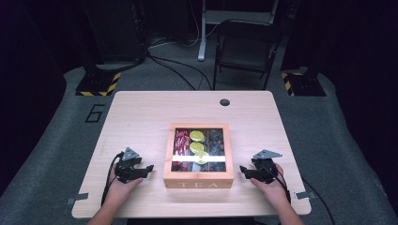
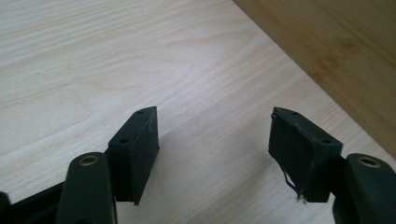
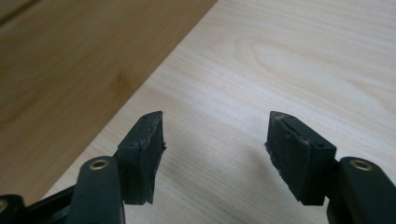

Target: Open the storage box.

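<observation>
Your fingers (image 2: 140,149) on the left gripper (image 1: 146,169) stand well apart with nothing between them, only bare pale wood of the worktop (image 1: 141,112) showing in the gap; in the left gripper view the darker wooden side of the tea box (image 2: 336,51) runs across the upper right corner, near the fingers but apart from them. The fingers (image 3: 299,149) on your right gripper (image 1: 244,171) are spread just as wide and hold nothing, and in the right gripper view the box's side fills the upper left, again near but not touching.

From above, your left gripper rests on the worktop just left of the tea box (image 1: 198,182), pointing toward its left wall, with your left hand (image 1: 123,185) behind it. Your right gripper sits just right of the box, pointing at its right wall, with your right hand (image 1: 268,183) behind it. Each carries a grey three-cornered plate and trails a black cable toward the near edge.

The box lies at the middle of the worktop, toward your side, with "TEA" on its near face. Through its top you can see red packets in the left section, yellow round ones in the middle and dark ones at right; a bright band of glare crosses the top.

Beyond the box, a small dark hole (image 1: 225,102) sits near the far edge. Farther back, a dark folding chair (image 1: 246,47) stands on the grey floor.
</observation>
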Available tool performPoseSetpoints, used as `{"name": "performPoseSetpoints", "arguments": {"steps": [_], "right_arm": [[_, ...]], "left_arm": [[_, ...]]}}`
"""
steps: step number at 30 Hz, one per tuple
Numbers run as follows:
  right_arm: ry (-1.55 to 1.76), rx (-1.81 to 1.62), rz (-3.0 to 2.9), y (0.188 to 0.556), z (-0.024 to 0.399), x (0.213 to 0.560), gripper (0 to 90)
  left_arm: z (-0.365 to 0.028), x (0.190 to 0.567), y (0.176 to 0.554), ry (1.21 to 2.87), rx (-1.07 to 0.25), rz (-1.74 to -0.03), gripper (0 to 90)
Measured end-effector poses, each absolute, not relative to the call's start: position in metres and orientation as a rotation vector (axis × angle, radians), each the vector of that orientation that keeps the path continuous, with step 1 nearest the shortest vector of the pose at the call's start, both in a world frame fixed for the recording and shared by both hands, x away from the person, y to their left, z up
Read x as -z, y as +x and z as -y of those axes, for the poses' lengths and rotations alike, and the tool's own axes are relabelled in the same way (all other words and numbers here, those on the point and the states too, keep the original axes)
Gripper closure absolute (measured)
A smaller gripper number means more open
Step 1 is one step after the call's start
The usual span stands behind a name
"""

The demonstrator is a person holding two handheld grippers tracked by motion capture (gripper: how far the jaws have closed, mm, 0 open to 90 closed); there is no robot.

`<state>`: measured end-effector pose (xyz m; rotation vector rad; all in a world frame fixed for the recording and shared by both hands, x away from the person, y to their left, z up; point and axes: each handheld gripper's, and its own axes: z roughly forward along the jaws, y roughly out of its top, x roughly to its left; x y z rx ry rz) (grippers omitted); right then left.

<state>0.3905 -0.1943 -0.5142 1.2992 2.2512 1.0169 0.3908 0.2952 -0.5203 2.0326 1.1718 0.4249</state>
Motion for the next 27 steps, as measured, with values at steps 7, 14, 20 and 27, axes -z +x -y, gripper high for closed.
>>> {"name": "performPoseSetpoints", "arguments": {"steps": [7, 14, 20, 27], "right_arm": [[1.271, -1.039, -2.232, 0.385, 0.197, 0.504, 38.7], [1.259, -1.063, -2.224, 0.381, 0.198, 0.498, 40.3], [1.249, -1.062, -2.231, 0.379, 0.197, 0.497, 41.0], [1.247, -1.076, -2.239, 0.378, 0.197, 0.496, 44.4]], "left_arm": [[-0.292, 0.509, 0.384, 1.997, -0.386, -1.166, 35.4], [-0.286, 0.503, 0.380, 2.007, -0.389, -1.132, 35.6], [-0.284, 0.499, 0.377, 2.011, -0.401, -1.111, 35.6], [-0.283, 0.493, 0.373, 1.990, -0.397, -1.104, 37.0]]}}
